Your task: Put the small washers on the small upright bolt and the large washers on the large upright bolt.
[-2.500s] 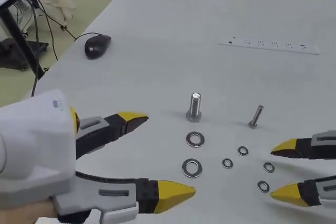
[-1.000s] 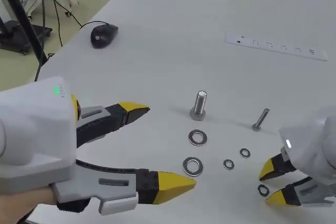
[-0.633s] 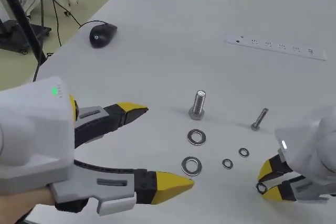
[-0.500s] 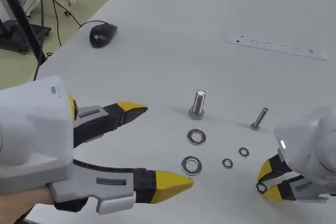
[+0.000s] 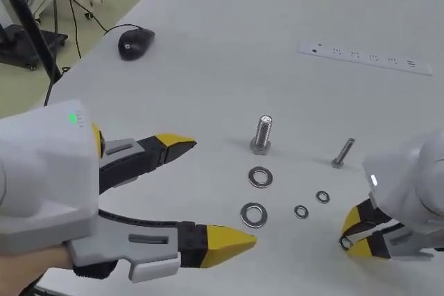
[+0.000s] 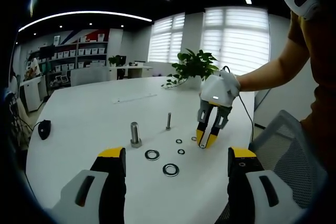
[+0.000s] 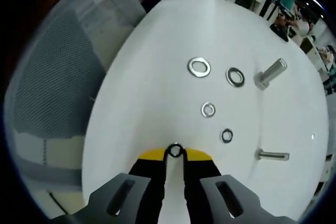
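The left gripper (image 5: 211,192) gapes wide over the white table (image 5: 229,46) and holds nothing, while the right gripper (image 5: 346,238) is pinched on one small washer (image 7: 175,150). The large bolt (image 5: 262,133) and small bolt (image 5: 343,152) stand beyond both sets of tips. Two large washers (image 5: 260,177) lie just past the left tips, and two loose small washers (image 5: 322,197) lie nearer the right ones.

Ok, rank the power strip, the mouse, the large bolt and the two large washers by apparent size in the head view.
1. power strip
2. mouse, though it lies farther off
3. large bolt
4. large washers: the two look alike, so they are not ranked against each other
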### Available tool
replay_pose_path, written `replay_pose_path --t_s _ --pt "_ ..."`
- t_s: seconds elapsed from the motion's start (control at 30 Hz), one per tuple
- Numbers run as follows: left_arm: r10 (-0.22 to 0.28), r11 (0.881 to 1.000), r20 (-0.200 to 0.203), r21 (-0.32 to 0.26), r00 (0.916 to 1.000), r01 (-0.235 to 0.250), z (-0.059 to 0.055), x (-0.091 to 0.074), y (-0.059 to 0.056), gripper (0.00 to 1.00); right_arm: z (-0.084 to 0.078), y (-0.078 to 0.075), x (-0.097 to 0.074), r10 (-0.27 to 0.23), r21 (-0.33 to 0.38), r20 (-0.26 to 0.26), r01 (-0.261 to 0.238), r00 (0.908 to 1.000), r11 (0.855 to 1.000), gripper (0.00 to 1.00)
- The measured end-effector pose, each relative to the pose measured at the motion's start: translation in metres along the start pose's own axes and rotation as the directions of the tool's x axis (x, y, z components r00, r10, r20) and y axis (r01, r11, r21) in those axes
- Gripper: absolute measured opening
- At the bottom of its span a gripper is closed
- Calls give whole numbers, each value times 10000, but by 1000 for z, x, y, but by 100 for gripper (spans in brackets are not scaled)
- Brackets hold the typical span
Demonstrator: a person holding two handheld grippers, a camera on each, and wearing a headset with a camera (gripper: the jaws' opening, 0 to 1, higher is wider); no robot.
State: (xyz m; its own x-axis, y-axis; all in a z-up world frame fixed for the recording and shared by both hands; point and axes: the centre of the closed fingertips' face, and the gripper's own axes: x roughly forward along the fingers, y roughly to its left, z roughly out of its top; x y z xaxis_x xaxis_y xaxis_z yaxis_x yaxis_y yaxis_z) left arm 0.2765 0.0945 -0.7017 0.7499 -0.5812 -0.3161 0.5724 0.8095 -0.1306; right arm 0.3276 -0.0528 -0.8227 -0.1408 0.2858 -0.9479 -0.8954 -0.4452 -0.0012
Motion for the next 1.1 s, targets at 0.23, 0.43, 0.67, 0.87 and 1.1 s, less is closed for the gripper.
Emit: replay_pose_path --t_s 0.23,0.43,0.67,0.87,1.1 --pt "-3 10000 -67 30 10000 3 -1 1 2 79 9 -15 -20 -405 246 387 396 9984 9989 11" --pt "-34 10000 -269 76 9996 36 -4 3 3 79 6 -43 -46 -1084 506 464 1061 9930 9931 11" --pt "-95 9999 -363 80 9993 98 -6 6 4 79 0 -81 -81 -1994 878 495 1946 9787 9770 12" --pt "-101 9998 -306 145 9995 105 -2 6 3 79 3 -104 -91 -2226 841 411 2186 9740 9722 12" --pt "-10 9999 -328 146 9995 15 -2 2 4 79 6 -119 -84 -2099 805 229 2074 9775 9749 12"
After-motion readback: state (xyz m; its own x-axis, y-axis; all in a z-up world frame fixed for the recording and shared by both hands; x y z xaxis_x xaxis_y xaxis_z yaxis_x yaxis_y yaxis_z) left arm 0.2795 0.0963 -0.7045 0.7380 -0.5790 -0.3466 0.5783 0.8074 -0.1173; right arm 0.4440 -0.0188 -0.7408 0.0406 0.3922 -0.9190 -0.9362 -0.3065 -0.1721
